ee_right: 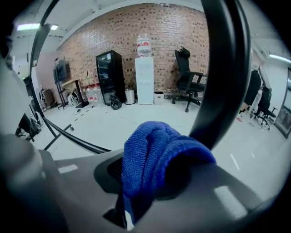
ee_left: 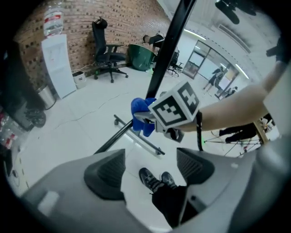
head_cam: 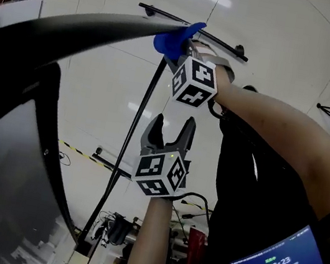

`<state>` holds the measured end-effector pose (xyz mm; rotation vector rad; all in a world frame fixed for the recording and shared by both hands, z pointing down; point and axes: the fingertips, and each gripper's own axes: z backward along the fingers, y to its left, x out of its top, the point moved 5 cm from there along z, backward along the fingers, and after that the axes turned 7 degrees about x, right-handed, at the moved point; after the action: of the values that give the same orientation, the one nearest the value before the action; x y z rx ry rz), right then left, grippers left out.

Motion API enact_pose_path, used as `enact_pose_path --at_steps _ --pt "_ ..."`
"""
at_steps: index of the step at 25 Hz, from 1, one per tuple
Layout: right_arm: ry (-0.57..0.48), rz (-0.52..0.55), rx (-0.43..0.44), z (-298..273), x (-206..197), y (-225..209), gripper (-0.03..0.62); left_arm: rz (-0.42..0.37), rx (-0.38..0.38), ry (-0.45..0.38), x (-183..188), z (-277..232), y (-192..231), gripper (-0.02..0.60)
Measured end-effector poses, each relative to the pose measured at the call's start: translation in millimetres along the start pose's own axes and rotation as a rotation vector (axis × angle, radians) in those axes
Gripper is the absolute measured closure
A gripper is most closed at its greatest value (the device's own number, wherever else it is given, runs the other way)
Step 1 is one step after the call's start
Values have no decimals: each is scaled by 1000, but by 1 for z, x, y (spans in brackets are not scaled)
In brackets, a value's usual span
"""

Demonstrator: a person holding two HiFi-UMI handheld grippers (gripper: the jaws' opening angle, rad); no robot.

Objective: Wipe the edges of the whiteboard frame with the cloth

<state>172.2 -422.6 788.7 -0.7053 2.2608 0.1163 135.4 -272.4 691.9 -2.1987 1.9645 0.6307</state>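
The left gripper is hovering with its jaws standing wide apart and nothing between them, clear of the frame. Beyond it, the right gripper is pinching the blue cloth and holding it against the black edge of the whiteboard frame. Bare white floor is lying open below.

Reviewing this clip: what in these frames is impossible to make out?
- Right gripper view: the cloth covers the jaws' pads and where it meets the whiteboard frame.
- Head view: the board's face is dark and cut off by the left edge.
- Head view: small print on the worn screen is too small to read.
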Motion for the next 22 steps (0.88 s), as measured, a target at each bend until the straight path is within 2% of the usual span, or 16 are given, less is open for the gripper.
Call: enact_pose_path --at_steps 3,5,10,16,22 --pt "-11 18 26 -2 9 13 493 91 29 -25 -24 22 15 227" --pt "-16 56 33 -5 16 28 493 122 53 -40 -41 38 28 227" --pt "28 116 60 -16 13 59 491 85 106 -67 -56 59 53 227" --pt "68 129 -24 -23 10 44 491 110 79 -124 -64 60 63 229" --pt "121 133 3 -24 17 78 491 138 78 -152 -94 98 87 233"
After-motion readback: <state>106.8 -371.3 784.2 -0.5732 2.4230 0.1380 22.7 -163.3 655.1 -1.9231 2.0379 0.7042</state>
